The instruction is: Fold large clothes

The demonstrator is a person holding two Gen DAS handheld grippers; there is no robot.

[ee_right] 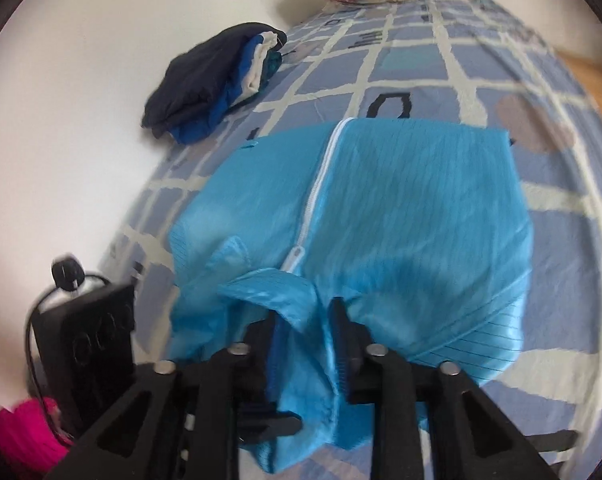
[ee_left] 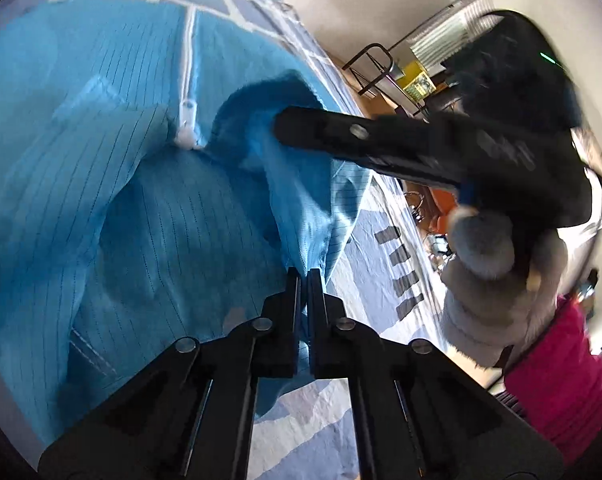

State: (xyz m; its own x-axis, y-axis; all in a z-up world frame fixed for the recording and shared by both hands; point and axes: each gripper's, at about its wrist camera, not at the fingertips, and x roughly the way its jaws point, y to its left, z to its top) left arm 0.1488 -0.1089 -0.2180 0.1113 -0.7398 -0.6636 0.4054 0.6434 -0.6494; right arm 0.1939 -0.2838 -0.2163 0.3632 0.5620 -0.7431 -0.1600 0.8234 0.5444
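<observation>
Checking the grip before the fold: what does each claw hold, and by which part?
Both are shut on the blue jacket. The left claw pinches a fold at its near edge; the right claw clamps bunched cloth near the collar, below the zip.

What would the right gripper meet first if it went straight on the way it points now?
Probably the blue garment itself: the right gripper is already shut on a fold of it, and more cloth lies directly ahead.
</observation>
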